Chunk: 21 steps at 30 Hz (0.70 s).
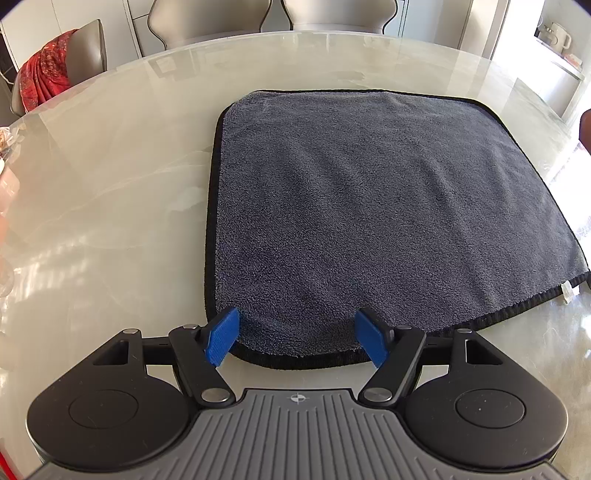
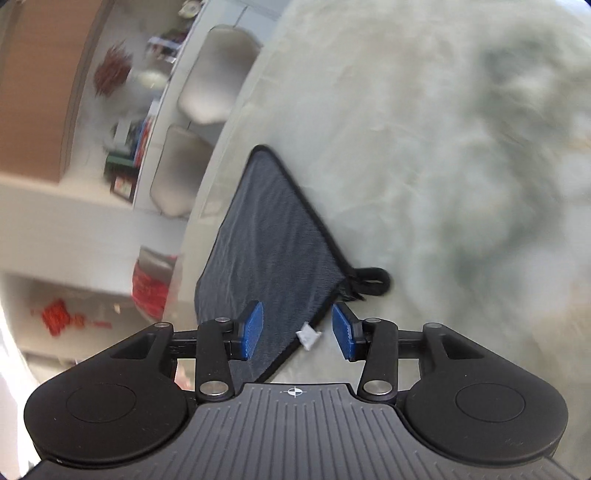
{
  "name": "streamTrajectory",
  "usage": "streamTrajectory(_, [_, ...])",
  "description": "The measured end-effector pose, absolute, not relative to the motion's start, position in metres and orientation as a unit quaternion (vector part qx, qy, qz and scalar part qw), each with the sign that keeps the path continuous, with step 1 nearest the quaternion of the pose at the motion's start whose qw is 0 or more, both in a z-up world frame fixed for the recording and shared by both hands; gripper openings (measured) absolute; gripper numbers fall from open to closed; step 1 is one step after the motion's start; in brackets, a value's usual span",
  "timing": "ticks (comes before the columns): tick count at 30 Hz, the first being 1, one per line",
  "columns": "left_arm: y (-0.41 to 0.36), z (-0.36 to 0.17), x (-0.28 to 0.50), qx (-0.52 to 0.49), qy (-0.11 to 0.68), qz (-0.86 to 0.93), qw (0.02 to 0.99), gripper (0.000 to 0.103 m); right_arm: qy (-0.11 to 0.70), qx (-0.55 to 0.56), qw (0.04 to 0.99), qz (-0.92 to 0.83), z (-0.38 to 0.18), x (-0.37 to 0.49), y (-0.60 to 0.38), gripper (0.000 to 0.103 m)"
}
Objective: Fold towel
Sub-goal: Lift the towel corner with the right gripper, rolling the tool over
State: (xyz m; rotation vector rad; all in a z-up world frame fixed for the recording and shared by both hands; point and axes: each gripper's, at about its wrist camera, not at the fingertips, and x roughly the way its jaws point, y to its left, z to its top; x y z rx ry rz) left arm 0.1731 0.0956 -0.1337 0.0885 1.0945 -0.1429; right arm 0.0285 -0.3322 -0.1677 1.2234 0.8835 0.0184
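A dark grey towel point(image 1: 388, 206) with black edging lies spread flat on the pale marble table point(image 1: 103, 206). My left gripper point(image 1: 297, 339) is open, its blue pads on either side of the towel's near left corner, just above the near edge. In the blurred right wrist view the towel point(image 2: 269, 236) shows edge-on with a white tag point(image 2: 307, 336) and a black hanging loop point(image 2: 371, 281) at its corner. My right gripper point(image 2: 297, 330) is open around that corner edge, with the tag between the jaws.
Grey chairs point(image 1: 321, 14) stand along the far side of the table. One chair at the far left carries a red cloth point(image 1: 46, 79). A white kettle point(image 1: 557, 35) stands on a counter at the far right. Shelves with clutter point(image 2: 125, 147) lie beyond the table.
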Motion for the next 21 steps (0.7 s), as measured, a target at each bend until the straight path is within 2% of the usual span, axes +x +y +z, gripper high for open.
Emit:
streamTrajectory(9, [0.095, -0.134, 0.174, 0.043, 0.520, -0.067, 0.850, 0.074, 0.378, 0.609, 0.696, -0.022, -0.203, 0.026, -0.344, 0.043])
streamTrajectory(21, [0.095, -0.134, 0.174, 0.043, 0.520, -0.066, 0.850, 0.075, 0.362, 0.609, 0.706, 0.000, -0.204, 0.072, -0.323, 0.046])
